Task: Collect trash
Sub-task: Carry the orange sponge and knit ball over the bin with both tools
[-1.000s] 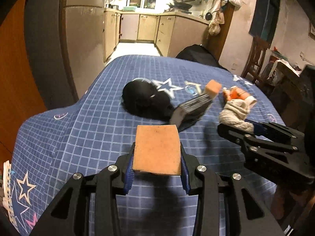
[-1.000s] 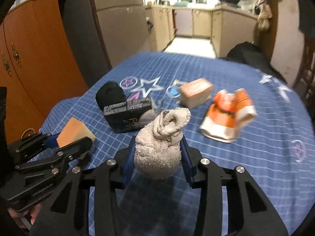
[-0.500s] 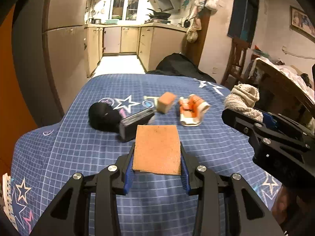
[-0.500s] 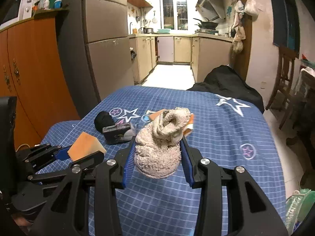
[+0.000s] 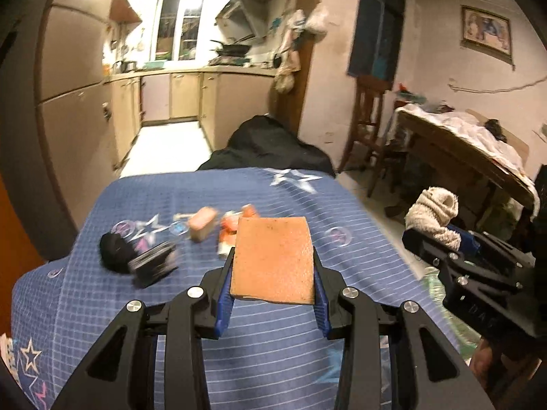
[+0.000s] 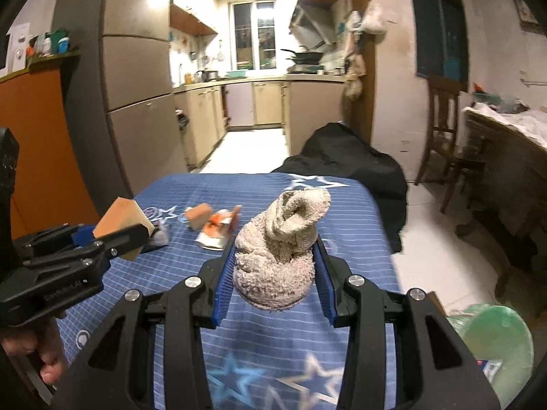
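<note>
**Both grippers loaded above the table**

My left gripper (image 5: 273, 266) clamps an orange sponge (image 5: 273, 259) at frame centre, jaws partly closed on its sides. My right gripper (image 6: 273, 263) squeezes a rolled beige cloth (image 6: 278, 246) likewise. More trash lies upper left on the blue tablecloth (image 5: 273, 355).

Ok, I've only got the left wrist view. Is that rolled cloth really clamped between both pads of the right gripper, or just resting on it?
Observer: Clamped. In the right wrist view both blue pads press the cloth from either side; the right gripper is shut on it.
Operator: Anywhere to drop it?
Observer: Possibly: a green bag or bin sits on the floor off the table's right edge; I cannot tell which.
Operator: And my sponge?
Observer: From the side the sponge is a thick block with a paler side face.
</note>
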